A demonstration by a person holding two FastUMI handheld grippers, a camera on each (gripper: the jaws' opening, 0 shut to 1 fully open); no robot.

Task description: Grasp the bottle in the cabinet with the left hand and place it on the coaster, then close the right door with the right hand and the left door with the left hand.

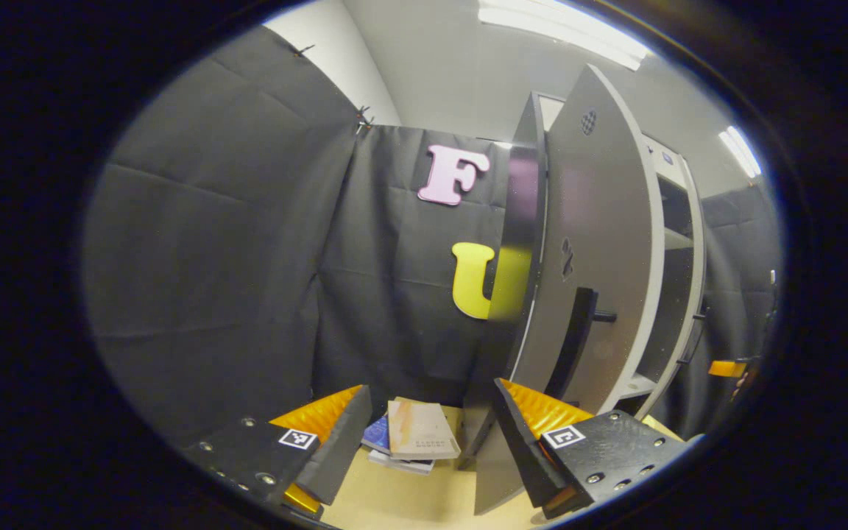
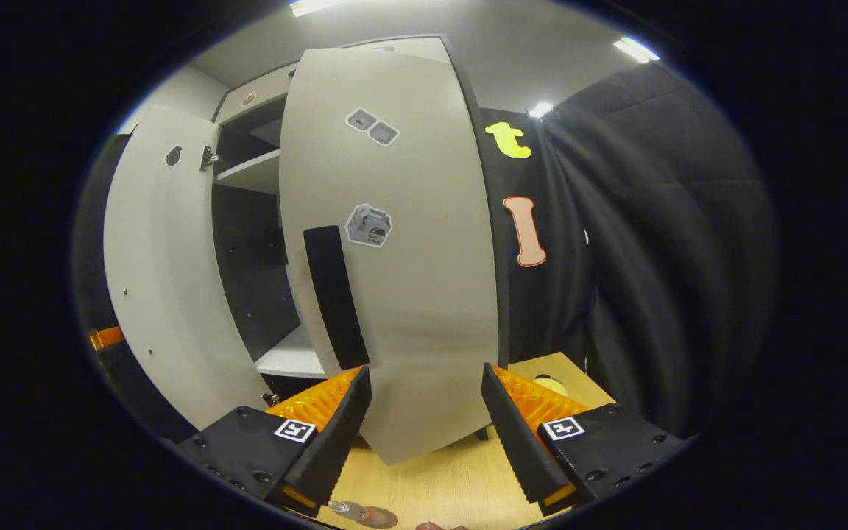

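Standing ajar, the left door (image 1: 601,243) and right door (image 2: 402,250) are faced by each released hand-held gripper (image 1: 431,434) (image 2: 424,427); books (image 1: 413,434) are stacked on the worktop (image 1: 409,500).

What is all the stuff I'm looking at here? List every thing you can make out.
cabinet: one, pale grey with a dark inside, standing on the table, shelves showing between the doors.
right door: one, pale grey with stickers and a black handle strip, partly open, close ahead in the right gripper view.
left door: one, pale grey with a black handle, open, close ahead in the left gripper view.
books: a small stack, tan cover on top, lying on the table beside the cabinet.
table: one, light wood.
ceiling lights: a few, white.
left gripper: one, fingers apart, holding nothing.
right gripper: one, fingers apart, before the right door's lower edge.
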